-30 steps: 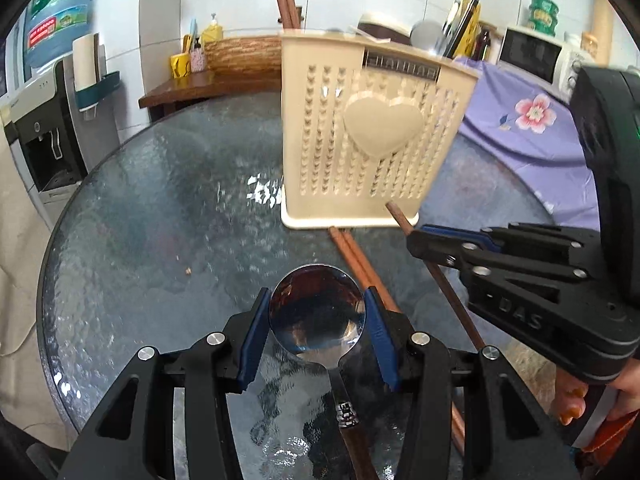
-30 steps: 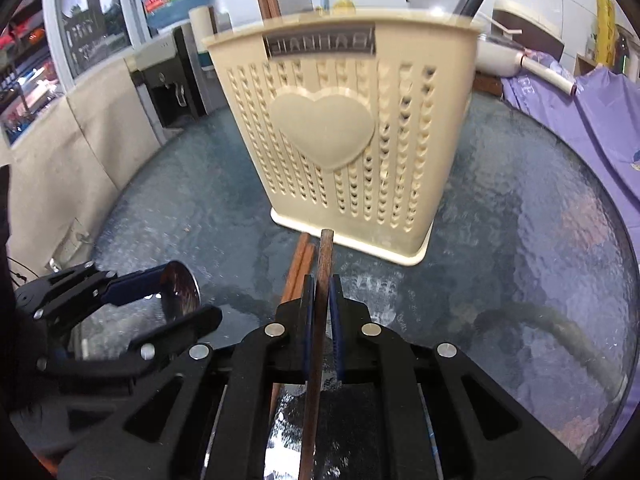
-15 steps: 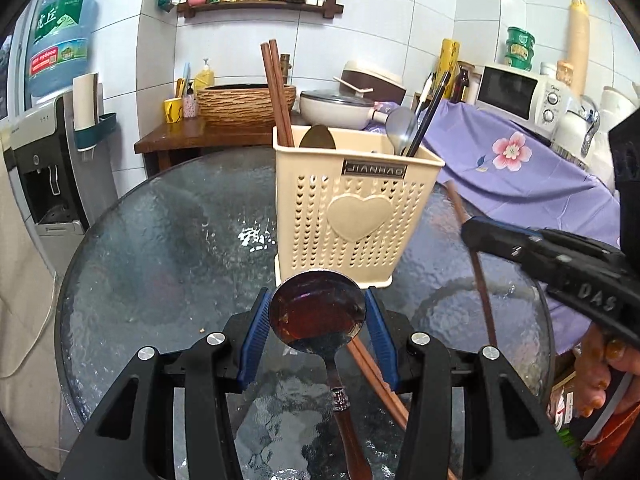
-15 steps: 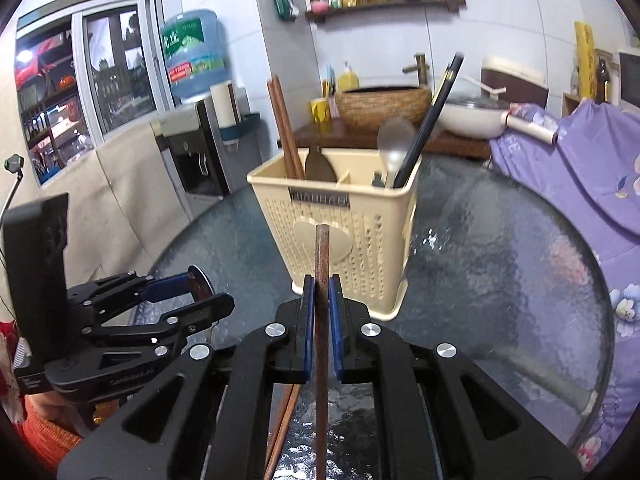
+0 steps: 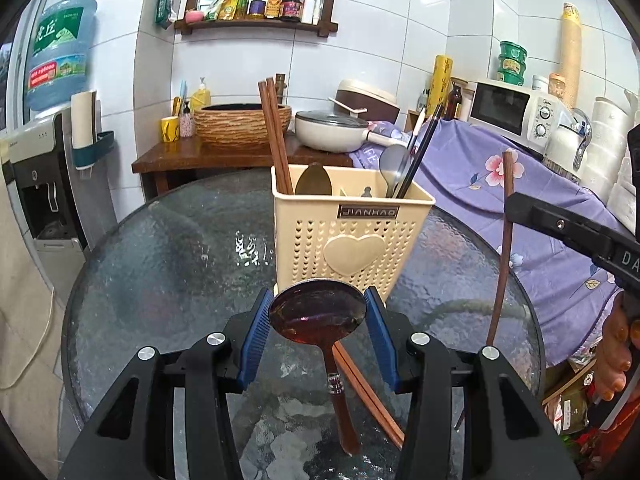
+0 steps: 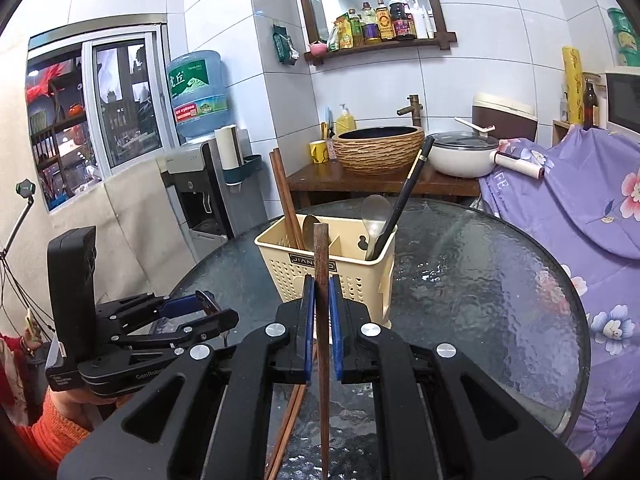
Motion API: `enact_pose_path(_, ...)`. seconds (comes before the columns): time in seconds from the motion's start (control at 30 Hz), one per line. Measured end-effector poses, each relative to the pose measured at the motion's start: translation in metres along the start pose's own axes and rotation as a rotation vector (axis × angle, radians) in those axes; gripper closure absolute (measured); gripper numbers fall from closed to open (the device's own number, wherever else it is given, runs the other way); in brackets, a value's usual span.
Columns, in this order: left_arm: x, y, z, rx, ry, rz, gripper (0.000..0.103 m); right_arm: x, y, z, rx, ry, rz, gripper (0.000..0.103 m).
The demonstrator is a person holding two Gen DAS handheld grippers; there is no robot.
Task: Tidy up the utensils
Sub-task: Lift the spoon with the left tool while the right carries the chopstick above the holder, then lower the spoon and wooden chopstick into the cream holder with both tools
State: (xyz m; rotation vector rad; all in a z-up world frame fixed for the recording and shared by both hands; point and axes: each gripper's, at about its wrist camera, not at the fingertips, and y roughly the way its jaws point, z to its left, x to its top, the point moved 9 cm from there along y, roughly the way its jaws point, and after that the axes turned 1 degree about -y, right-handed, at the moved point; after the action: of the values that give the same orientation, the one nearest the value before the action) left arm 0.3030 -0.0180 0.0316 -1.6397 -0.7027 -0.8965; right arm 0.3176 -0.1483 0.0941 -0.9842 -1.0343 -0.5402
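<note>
Left claw point(image 5: 318, 322) pinches spoon point(image 5: 318, 312) by bowl. Right claw point(image 6: 320, 320) squeezes brown chopstick point(image 6: 322, 320), upright. Cream holder point(image 5: 352, 236) sits on glass table point(image 5: 160, 260).

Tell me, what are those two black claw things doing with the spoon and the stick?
A person is tidying utensils into the cream holder on the glass table. The left gripper grips a spoon by its bowl, handle hanging down. The right gripper is shut on one brown chopstick, held upright. Both are lifted in front of the holder. Two more chopsticks lie on the table.
</note>
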Motion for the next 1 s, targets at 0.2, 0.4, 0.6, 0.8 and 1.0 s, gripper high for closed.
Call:
enact_pose_path(0.2, 0.005, -0.001, 0.0, 0.002, 0.011, -0.009, 0.057, 0.001, 0.004, -0.001, 0.01, 0.004, 0.007, 0.095)
enact_pose_path(0.4, 0.012, -0.003, -0.002, -0.002, 0.017, -0.018, 0.057, 0.005, 0.003, 0.0, 0.011, 0.001, 0.005, 0.095)
enact_pose_path(0.6, 0.022, -0.007, -0.003, -0.035, 0.011, -0.022, 0.057, 0.012, 0.0, 0.001, 0.016, -0.006, 0.001, 0.095)
enact_pose_path(0.8, 0.04, -0.015, -0.005, -0.063, 0.019, -0.041, 0.057, 0.027, -0.006, 0.003, 0.032, -0.004, -0.019, 0.095)
enact_pose_path(1.0, 0.076, -0.029, -0.003, -0.082, 0.02, -0.091, 0.057, 0.063, -0.014, 0.007, 0.058, -0.001, -0.048, 0.095)
